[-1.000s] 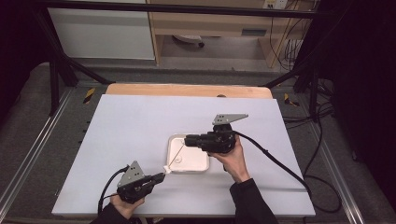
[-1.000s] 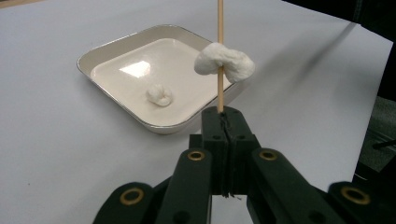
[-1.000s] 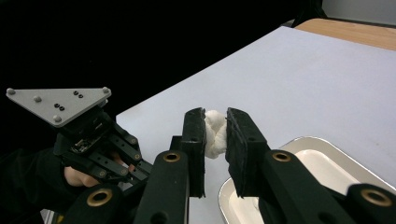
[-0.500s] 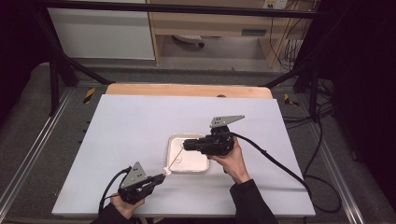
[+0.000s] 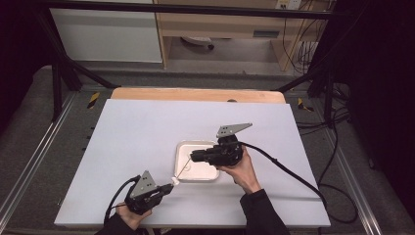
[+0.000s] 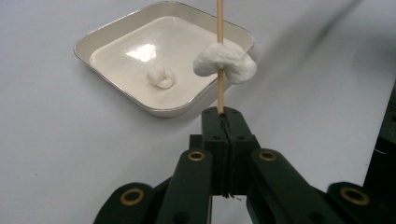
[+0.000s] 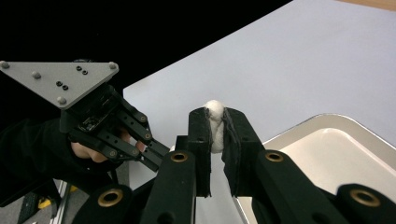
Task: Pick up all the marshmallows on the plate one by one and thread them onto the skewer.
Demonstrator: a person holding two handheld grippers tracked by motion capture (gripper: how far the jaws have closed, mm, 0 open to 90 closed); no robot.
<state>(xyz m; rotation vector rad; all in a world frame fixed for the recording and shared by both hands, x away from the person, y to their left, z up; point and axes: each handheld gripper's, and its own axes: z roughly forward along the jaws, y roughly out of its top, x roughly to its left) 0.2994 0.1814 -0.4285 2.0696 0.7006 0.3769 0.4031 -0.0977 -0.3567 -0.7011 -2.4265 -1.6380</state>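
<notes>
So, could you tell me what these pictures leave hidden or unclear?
- Left gripper view: the skewer's tip is cut off by the top edge.
- Right gripper view: the jaws hide most of the held marshmallow.
- High view: the marshmallow in the tray is too small to make out.

White table (image 5: 127,147), shallow white square tray (image 5: 182,147) resting near its front middle

A laboratory-style recording room: a white table (image 5: 147,147) stands inside a black metal frame (image 5: 58,73), with grey carpet (image 5: 29,137) and metal floor rails (image 5: 34,166) to either side. Yellow-and-black tape (image 5: 93,99) marks the floor. Cables (image 5: 337,147) trail at the right, beside a wooden shelf unit (image 5: 220,24) and a white cabinet (image 5: 107,34) behind.
</notes>
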